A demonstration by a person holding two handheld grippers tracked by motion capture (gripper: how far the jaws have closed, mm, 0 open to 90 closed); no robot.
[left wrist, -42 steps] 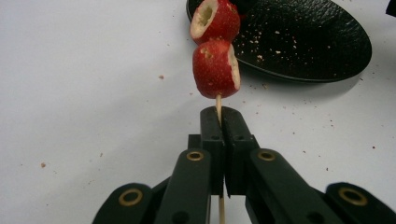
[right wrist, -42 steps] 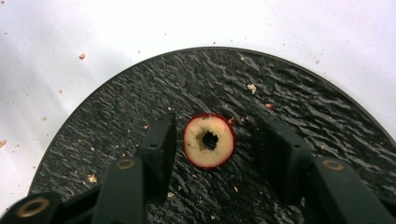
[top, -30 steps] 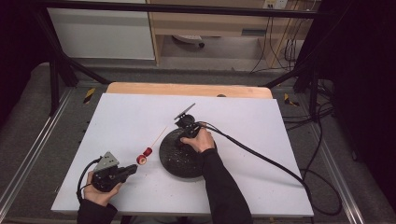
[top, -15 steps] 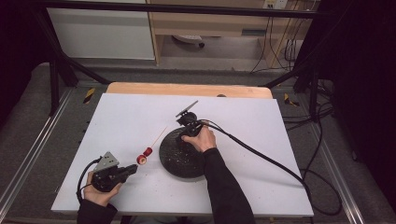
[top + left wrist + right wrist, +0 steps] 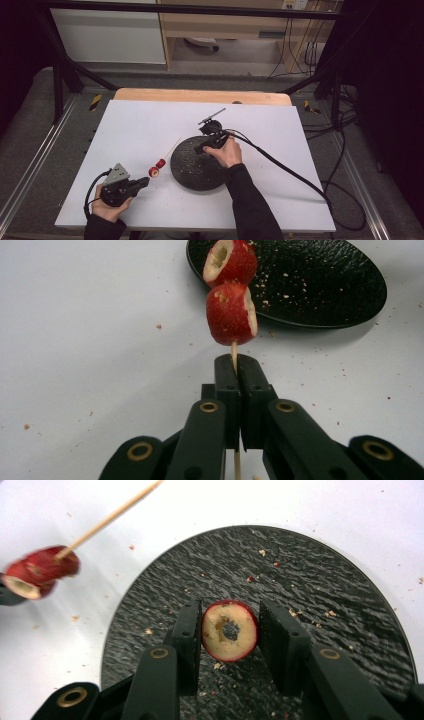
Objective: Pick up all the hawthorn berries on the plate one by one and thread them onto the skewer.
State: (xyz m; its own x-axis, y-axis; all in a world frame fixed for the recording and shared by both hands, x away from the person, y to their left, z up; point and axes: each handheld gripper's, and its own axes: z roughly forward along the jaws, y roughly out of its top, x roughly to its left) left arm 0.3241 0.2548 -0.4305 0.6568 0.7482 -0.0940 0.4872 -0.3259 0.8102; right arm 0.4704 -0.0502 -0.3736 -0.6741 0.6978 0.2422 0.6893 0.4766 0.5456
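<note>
My left gripper point(image 5: 142, 183) is at the table's front left, shut on the lower end of a thin wooden skewer point(image 5: 234, 351). Two red fruit pieces point(image 5: 231, 312) with pale cut faces are threaded on the skewer, and the bare tip point(image 5: 174, 145) points towards the black plate point(image 5: 192, 172). My right gripper point(image 5: 206, 148) is over the far part of that plate. In the right gripper view its two pads sit snug against a round fruit slice point(image 5: 230, 630), red-rimmed with a pale face and a hole in the middle, lying on the plate point(image 5: 320, 580).
The plate and the white tabletop point(image 5: 280, 190) around it carry small crumbs. A thick black cable point(image 5: 285, 167) trails from the right gripper across the table to the right edge. A wooden strip point(image 5: 200, 96) borders the far side.
The right hand and its gripper have shifted slightly away along the plate. The left gripper and the skewer have hardly moved.
</note>
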